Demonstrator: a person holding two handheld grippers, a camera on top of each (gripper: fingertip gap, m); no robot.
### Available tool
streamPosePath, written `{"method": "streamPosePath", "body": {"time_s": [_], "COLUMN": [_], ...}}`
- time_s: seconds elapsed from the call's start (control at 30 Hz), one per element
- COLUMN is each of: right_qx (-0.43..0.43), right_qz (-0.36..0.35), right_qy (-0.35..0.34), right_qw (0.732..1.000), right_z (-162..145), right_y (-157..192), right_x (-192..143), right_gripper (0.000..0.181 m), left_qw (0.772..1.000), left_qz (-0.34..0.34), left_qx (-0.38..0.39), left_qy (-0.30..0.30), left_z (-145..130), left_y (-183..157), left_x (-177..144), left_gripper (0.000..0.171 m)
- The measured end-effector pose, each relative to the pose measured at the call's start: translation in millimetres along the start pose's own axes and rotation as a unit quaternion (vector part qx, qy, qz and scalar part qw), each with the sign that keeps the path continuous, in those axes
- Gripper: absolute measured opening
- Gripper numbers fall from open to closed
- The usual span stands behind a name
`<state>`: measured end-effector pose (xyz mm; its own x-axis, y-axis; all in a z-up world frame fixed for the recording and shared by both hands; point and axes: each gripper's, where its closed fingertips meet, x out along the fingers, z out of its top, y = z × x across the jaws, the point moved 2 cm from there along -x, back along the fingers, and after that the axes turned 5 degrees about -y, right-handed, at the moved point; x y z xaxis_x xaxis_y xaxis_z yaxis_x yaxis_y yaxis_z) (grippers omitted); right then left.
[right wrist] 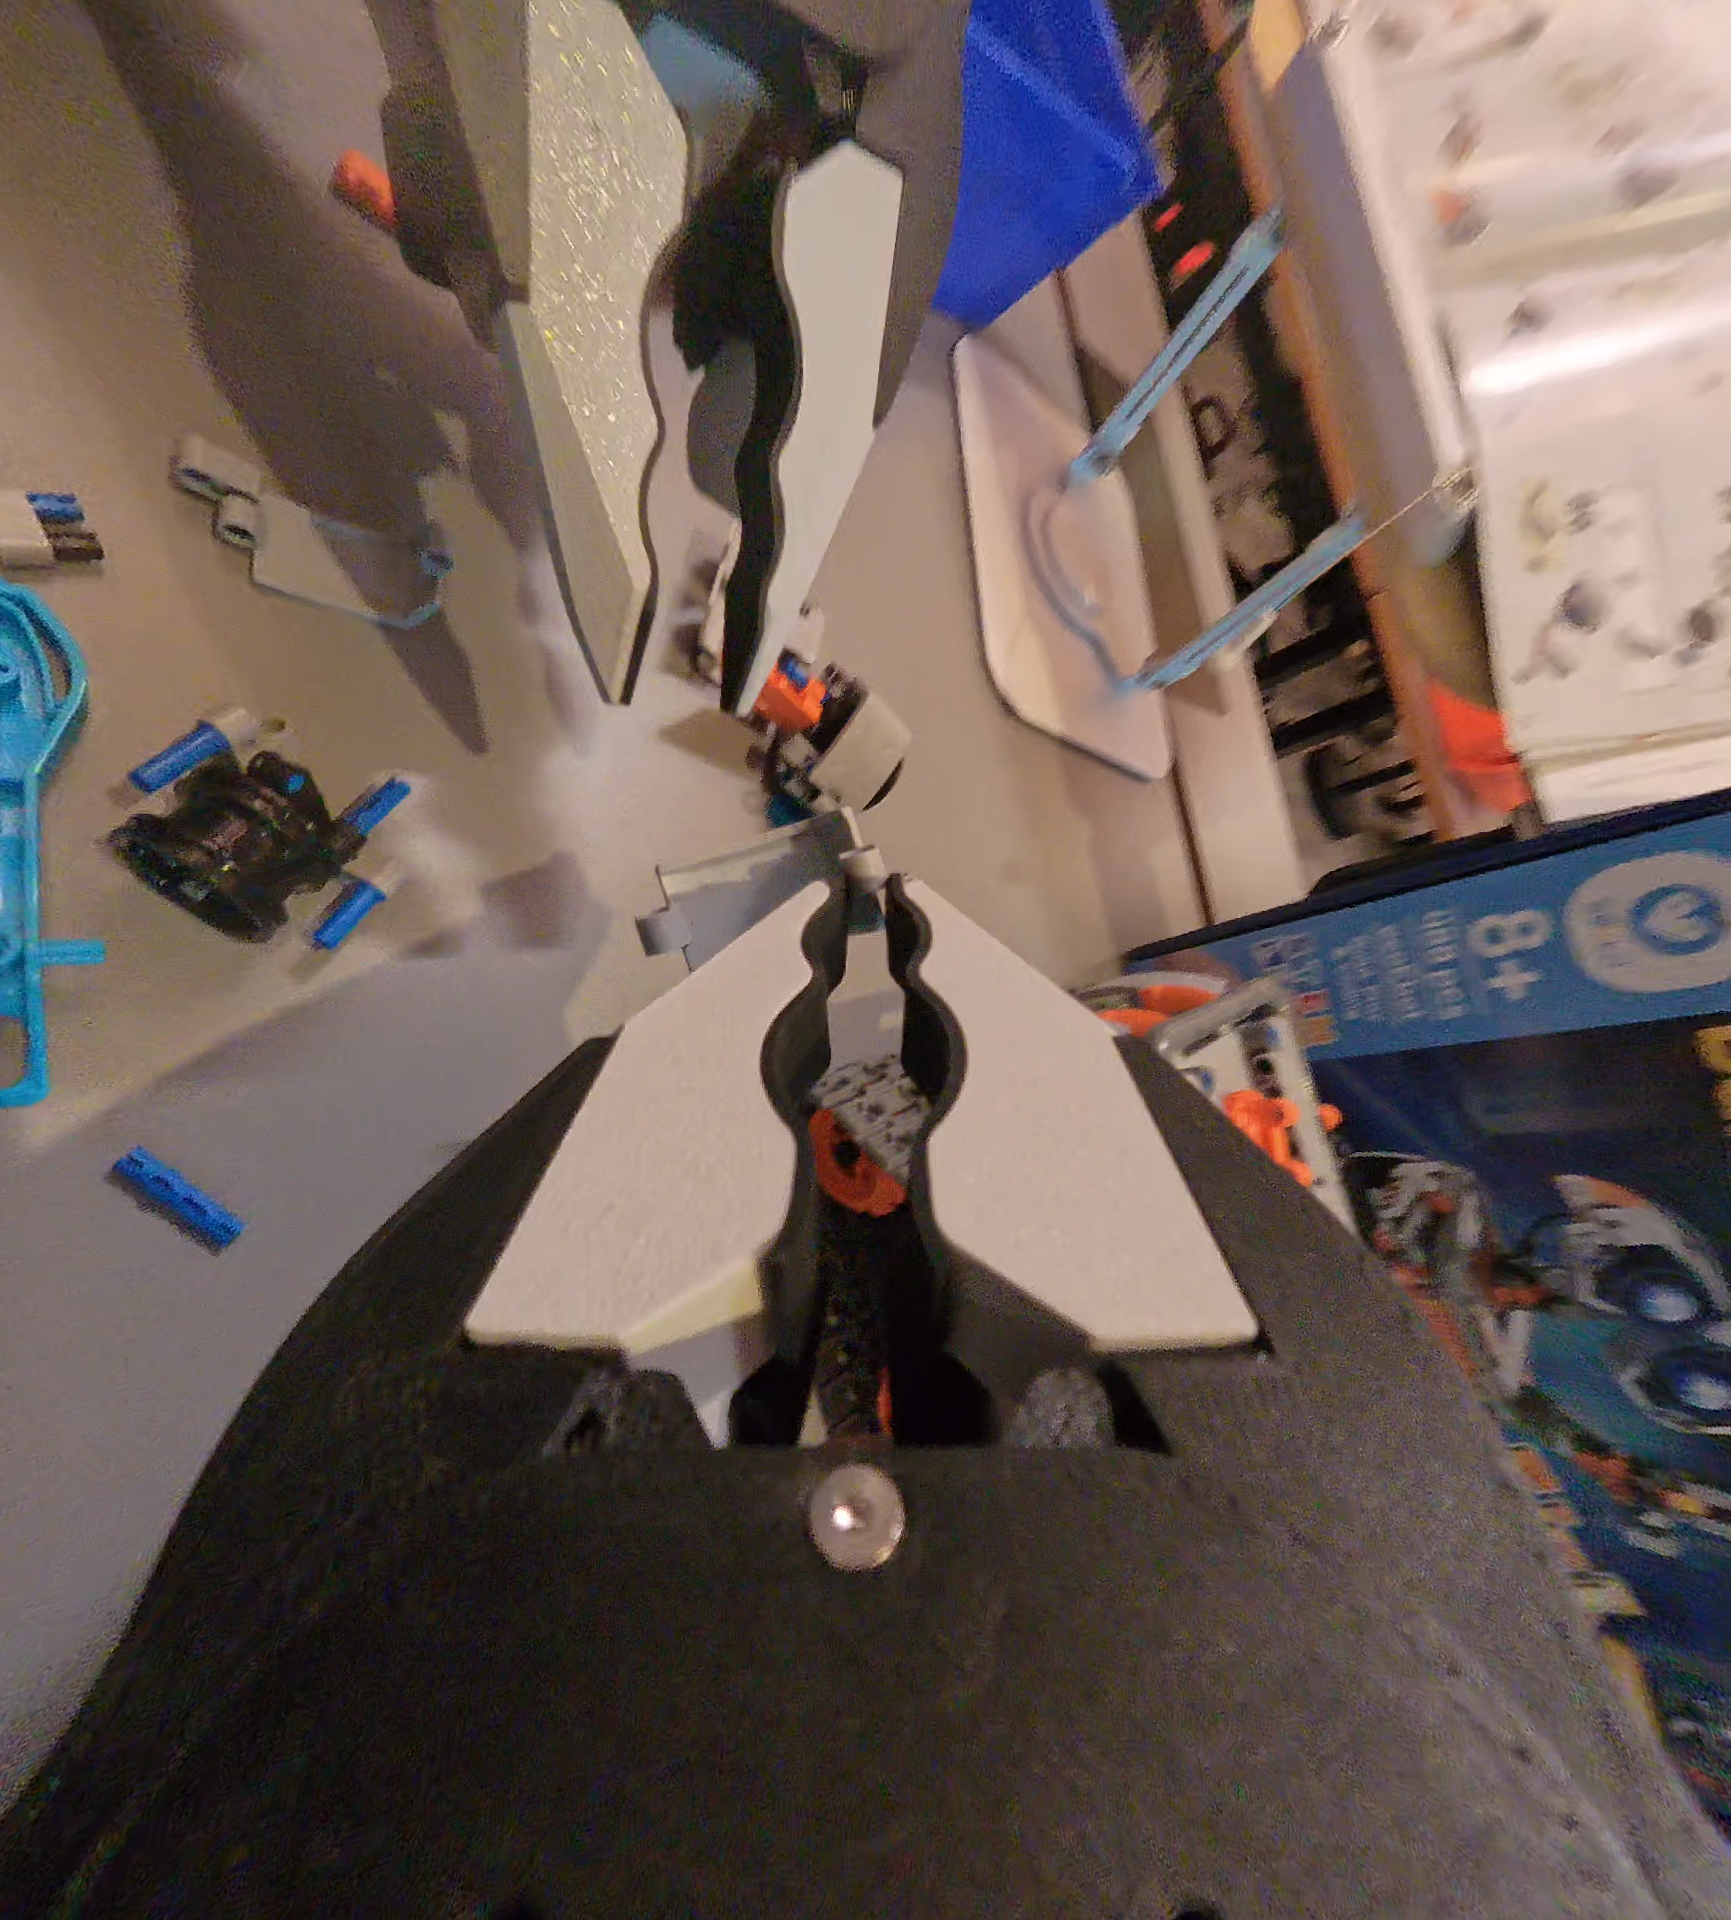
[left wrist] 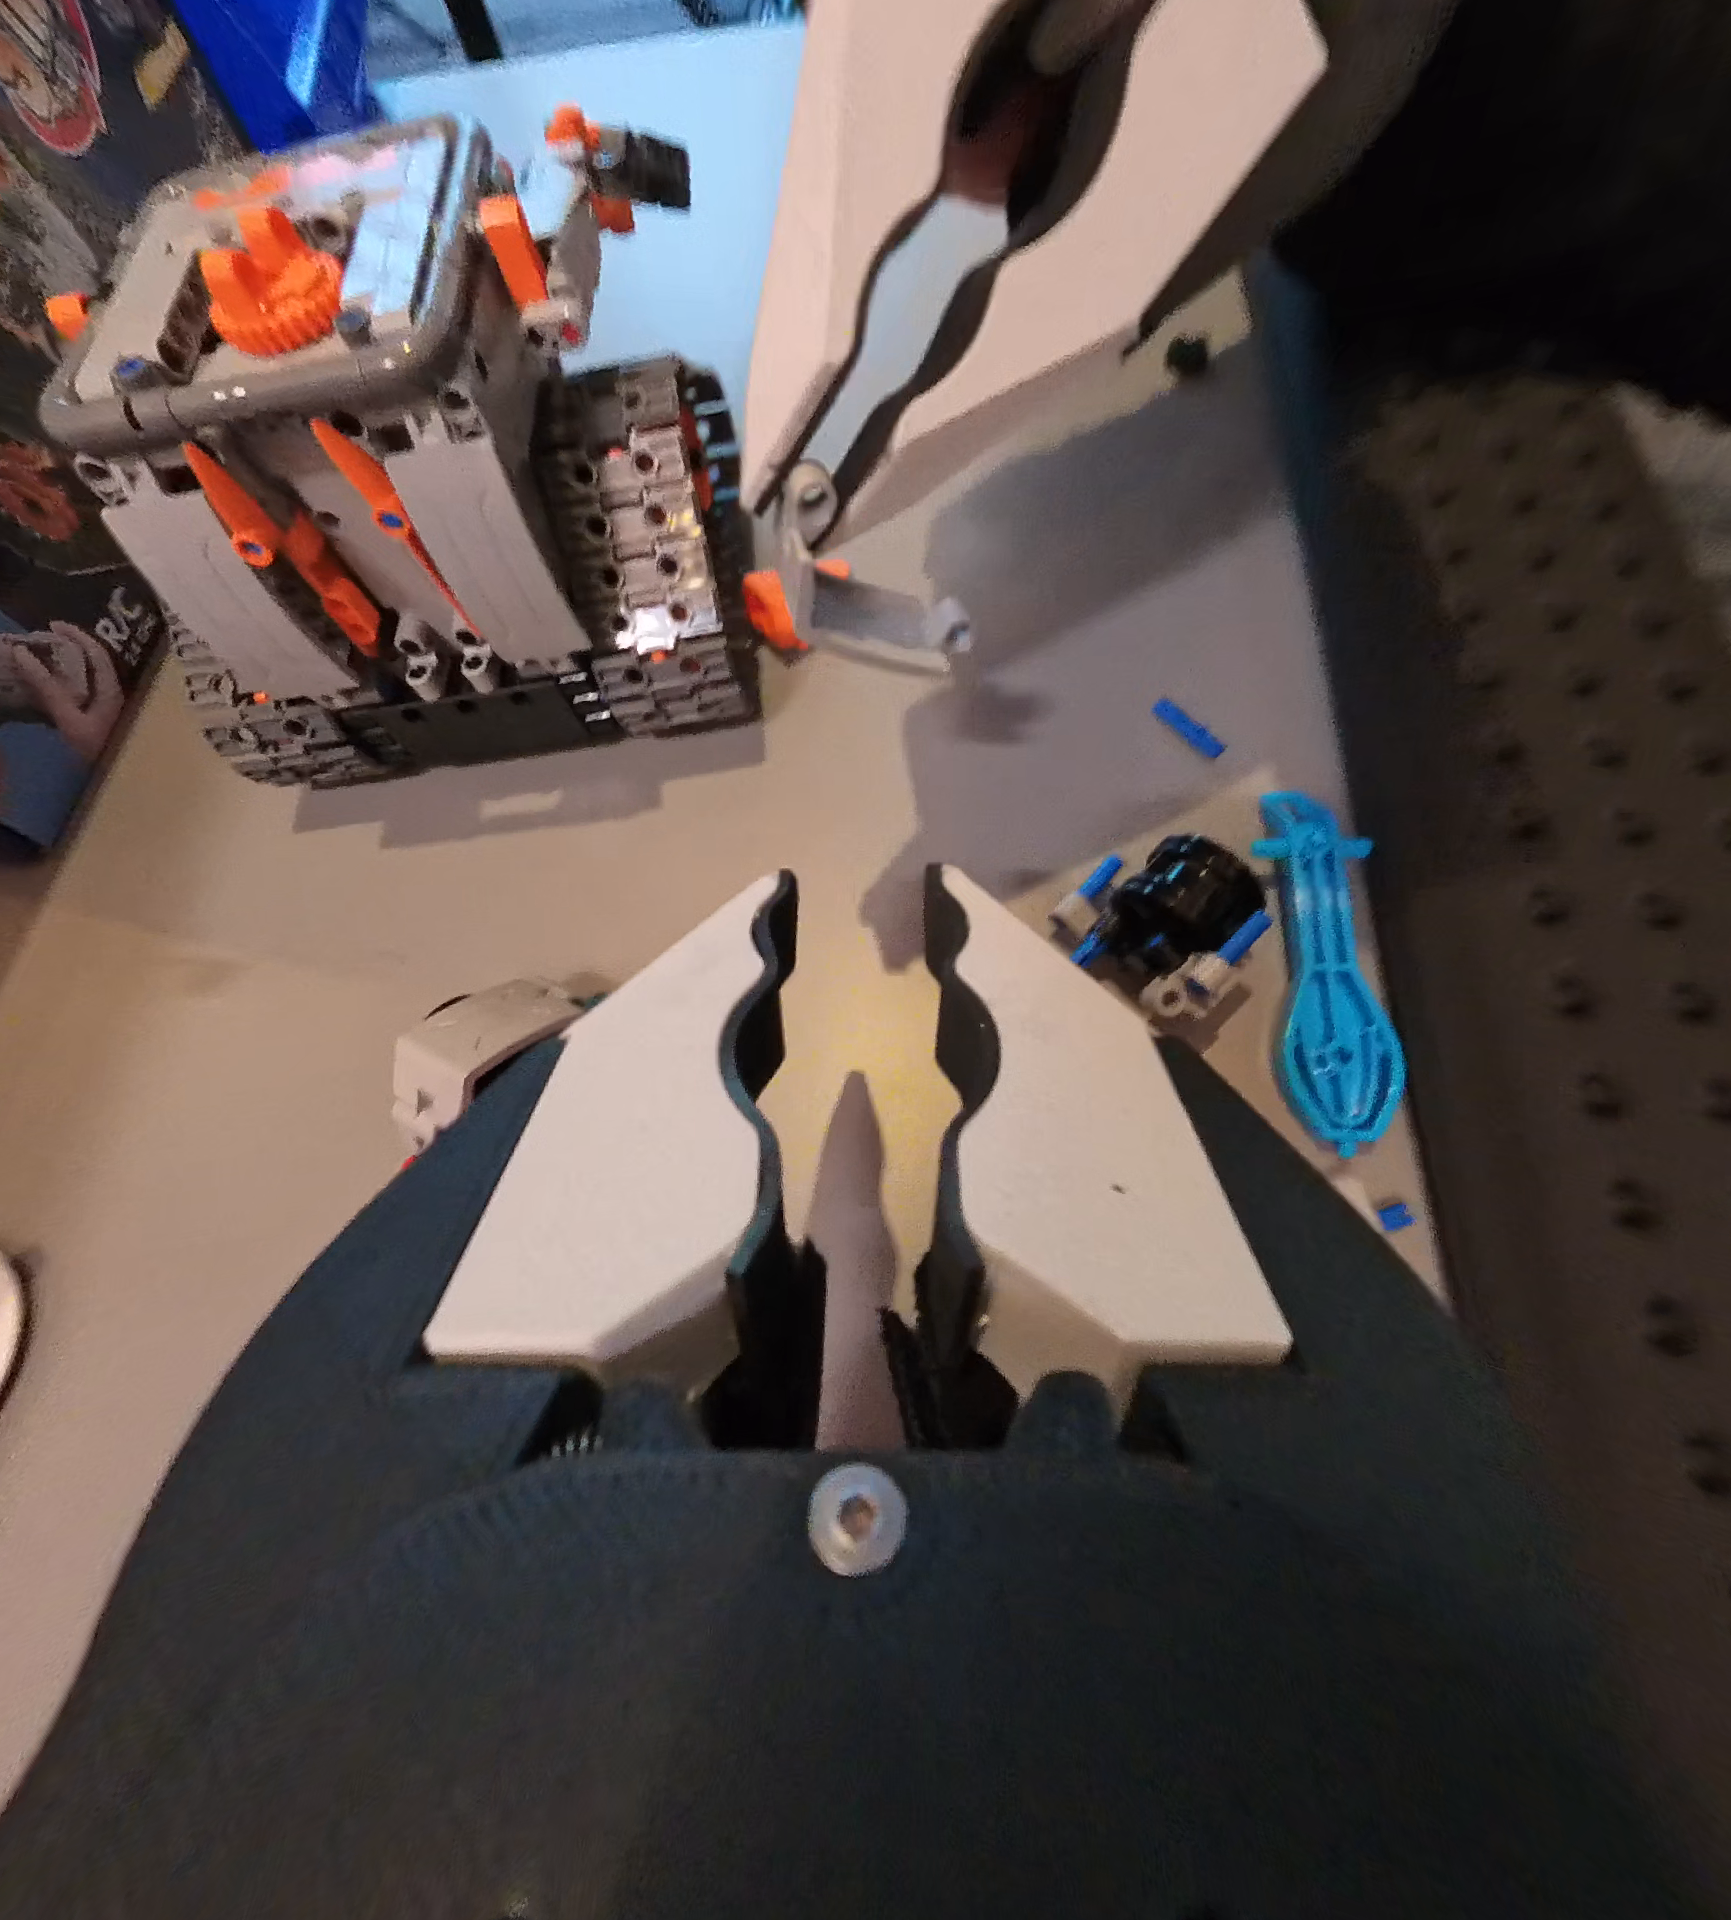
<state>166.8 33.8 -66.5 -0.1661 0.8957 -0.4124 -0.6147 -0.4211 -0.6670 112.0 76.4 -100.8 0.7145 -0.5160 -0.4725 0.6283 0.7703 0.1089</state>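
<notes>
The left tool (left wrist: 861, 899) is held open above the pale beige desk (left wrist: 632, 883), with nothing gripped between its jaws. The right tool (right wrist: 866, 883) is closed at its tips on the edge of a grey panel piece (right wrist: 736, 883), which is held just above the desk. In the left wrist view a grey, orange and black tracked model (left wrist: 404, 499) is seen standing at 11 o'clock. A black wheel part (left wrist: 1178, 899), a light-blue plastic lever (left wrist: 1334, 997) and a blue pin (left wrist: 1188, 727) are scattered at 2 o'clock, beside a dark perforated mat (left wrist: 1619, 935). In the right wrist view a small grey and orange assembly (right wrist: 830, 738) is seen just beyond the held panel, near the left tool's tips. A printed box (right wrist: 1567, 1195) is set at 3 o'clock, an open instruction booklet (right wrist: 1619, 416) at 2 o'clock and a blue bin (right wrist: 1037, 156) at 1 o'clock.
</notes>
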Motion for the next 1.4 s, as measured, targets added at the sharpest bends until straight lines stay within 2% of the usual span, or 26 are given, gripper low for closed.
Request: {"method": "streamPosePath", "body": {"time_s": [0.23, 0.37, 0.43, 0.53, 0.63, 0.73, 0.9, 1.13, 1.4], "right_qx": [-0.11, -0.159, -0.169, -0.175, -0.166, -0.113, -0.058, -0.038, 0.003], "right_qz": [-0.08, -0.111, -0.112, -0.114, -0.1, -0.053, -0.026, -0.02, -0.006], "right_qy": [-0.023, -0.009, -0.015, -0.024, -0.032, -0.064, -0.078, -0.083, -0.109], "right_qw": [0.99, 0.981, 0.979, 0.978, 0.98, 0.99, 0.995, 0.996, 0.994], "right_z": [32, 39, 43, 49, 50, 53, 50, 50, 51], "right_y": [5, 7, 10, 14, 16, 24, 26, 26, 23], "right_x": [-4, -1, 0, -2, -4, -6, -9, -10, -14], "right_gripper": [0.004, 0.004, 0.004, 0.004, 0.006, 0.008, 0.009, 0.009, 0.009], "left_qw": [0.994, 0.987, 0.987, 0.986, 0.989, 0.993, 0.99, 0.982, 0.98], "left_qz": [-0.044, -0.076, -0.077, -0.08, -0.062, -0.041, -0.077, -0.12, -0.134], "left_qx": [-0.065, -0.093, -0.089, -0.081, -0.064, -0.029, -0.051, -0.088, -0.08], "left_qy": [-0.081, -0.109, -0.113, -0.118, -0.12, -0.11, -0.105, -0.114, -0.125], "left_z": [25, 32, 32, 34, 35, 33, 32, 34, 37], "left_y": [-9, -14, -14, -16, -13, -11, -19, -27, -31], "left_x": [-1, -2, -1, -2, -4, -4, -1, 0, 0], "left_gripper": [0.026, 0.019, 0.01, 0.006, 0.002, 0.0, 0.001, 0.001, 0.001]}}
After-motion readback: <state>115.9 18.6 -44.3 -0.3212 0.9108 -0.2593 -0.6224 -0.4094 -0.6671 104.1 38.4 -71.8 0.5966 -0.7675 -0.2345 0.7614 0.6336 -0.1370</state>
